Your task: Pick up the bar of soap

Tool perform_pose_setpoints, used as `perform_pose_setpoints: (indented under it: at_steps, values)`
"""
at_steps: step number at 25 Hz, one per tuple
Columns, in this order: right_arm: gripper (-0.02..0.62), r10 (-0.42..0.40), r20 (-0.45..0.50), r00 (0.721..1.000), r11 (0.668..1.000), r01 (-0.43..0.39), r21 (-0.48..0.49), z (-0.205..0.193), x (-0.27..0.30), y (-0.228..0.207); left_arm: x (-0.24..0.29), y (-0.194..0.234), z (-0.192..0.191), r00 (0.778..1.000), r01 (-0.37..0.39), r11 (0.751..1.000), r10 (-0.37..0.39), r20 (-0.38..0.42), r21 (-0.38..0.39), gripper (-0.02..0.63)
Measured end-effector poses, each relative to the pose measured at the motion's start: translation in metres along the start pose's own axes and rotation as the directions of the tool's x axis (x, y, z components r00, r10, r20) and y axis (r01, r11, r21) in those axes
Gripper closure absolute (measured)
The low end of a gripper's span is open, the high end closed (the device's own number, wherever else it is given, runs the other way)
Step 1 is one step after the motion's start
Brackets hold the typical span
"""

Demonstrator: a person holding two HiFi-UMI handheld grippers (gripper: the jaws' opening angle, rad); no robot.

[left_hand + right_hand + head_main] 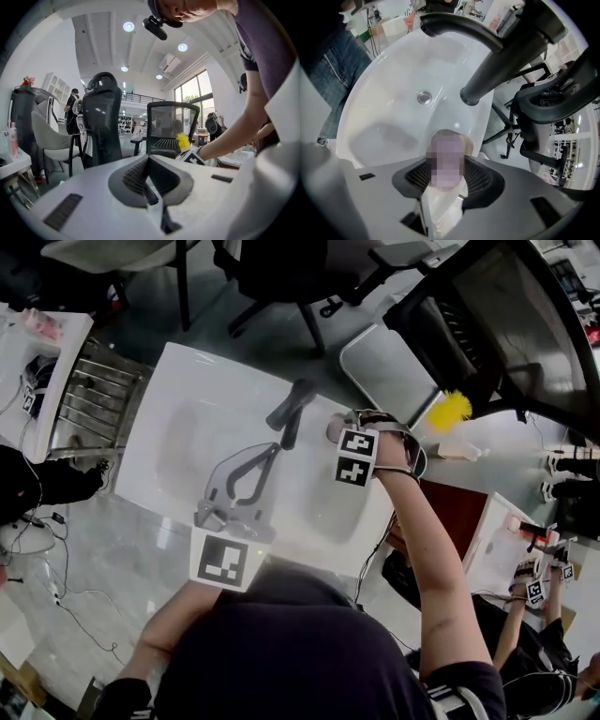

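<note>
The biggest thing is the white sink [178,390], seen from above in the head view, with its oval basin [393,70] and a round metal drain [424,97] at the bottom. Behind the sink stands a black mesh office chair [487,324], and at the left side there is a metal rack [94,395]. A black faucet [291,413] rises from the far rim of the sink. In the right gripper view its thick curved spout [497,51] reaches over the basin.

The left hand-held gripper [275,451] hangs over the middle of the basin and points to the faucet. Its own view looks out across the room, and there its jaws [149,159] meet at the tips with nothing between them.

The right hand-held gripper [339,430] is held at the far right part of the sink rim, just beside the faucet's base, with the person's bare forearm [427,549] behind it. Its jaws stand apart. The bar of soap [466,145] lies between the two ribbed pads [485,180], on the white rim at the edge of the basin. The bar is pale and its near end sits deep between the jaws. I do not see the pads pressing it. In the head view the soap [333,430] shows only as a small pale spot in front of the marker cube.

A small yellow thing [448,411] lies to the right of the sink, near the chair.
</note>
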State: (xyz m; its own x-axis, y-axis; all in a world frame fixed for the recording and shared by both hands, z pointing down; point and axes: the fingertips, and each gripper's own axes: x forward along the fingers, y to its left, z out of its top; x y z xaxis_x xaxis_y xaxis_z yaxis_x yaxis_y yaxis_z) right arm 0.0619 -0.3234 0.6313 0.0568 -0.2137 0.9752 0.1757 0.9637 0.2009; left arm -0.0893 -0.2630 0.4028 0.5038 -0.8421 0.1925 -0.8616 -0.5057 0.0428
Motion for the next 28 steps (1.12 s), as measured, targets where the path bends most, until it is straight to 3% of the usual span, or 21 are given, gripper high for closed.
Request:
perform_pose_setpoints:
  at_steps: [22, 28]
  values:
    - [0.402, 0.099, 0.023, 0.995, 0.990, -0.100, 0.096, 0.001, 0.016, -0.005, -0.003, 0.006, -0.003, 0.999, -0.033, 0.999, 0.033, -0.004, -0.005, 0.606]
    - [0.403, 0.083, 0.027, 0.996, 0.990, -0.085, 0.108, 0.001, 0.014, -0.005, -0.008, 0.007, -0.003, 0.999, -0.044, 0.999, 0.044, -0.002, -0.016, 0.606]
